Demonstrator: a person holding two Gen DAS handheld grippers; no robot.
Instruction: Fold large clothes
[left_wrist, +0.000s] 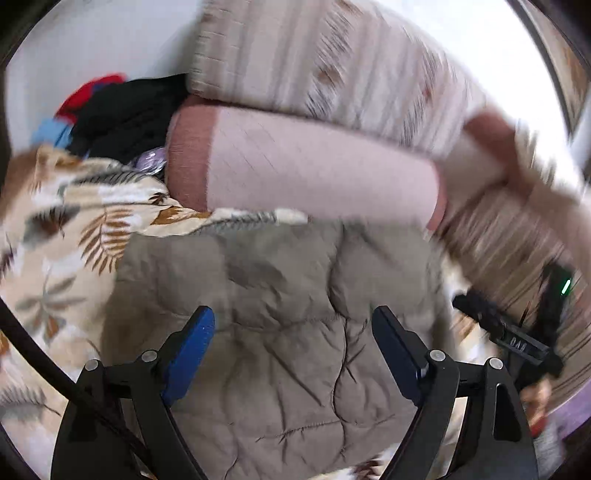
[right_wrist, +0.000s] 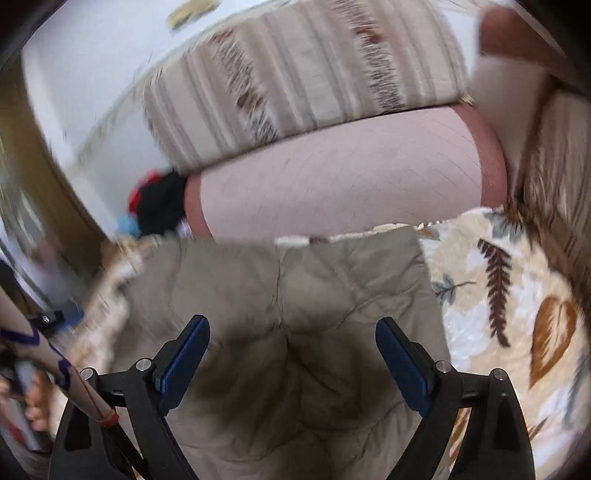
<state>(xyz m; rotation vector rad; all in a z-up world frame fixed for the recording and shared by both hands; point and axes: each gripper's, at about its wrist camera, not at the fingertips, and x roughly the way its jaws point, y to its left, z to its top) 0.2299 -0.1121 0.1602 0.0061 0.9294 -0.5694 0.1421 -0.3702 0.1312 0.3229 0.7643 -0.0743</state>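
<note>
- Now the khaki quilted padded garment (left_wrist: 280, 332) lies flat on the leaf-patterned cream blanket (left_wrist: 74, 229), folded edge at twelve o'clock against the pink cylindrical bolster (left_wrist: 314, 173).
- Left gripper (left_wrist: 293, 354) and right gripper (right_wrist: 291, 363) hover above it, jaws spread, pinching nothing.
- Best next: grasp near corners evenly, square the fold.

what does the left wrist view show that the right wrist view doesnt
Only the left wrist view: the other gripper's black body with a green light at far right.
Only the right wrist view: a patterned sleeve and toes at lower left.
Both: open blue-padded gripper fingers over the quilted grey-brown jacket, the leaf-print blanket, pink bolster, striped cushion and the dark clothes pile.
</note>
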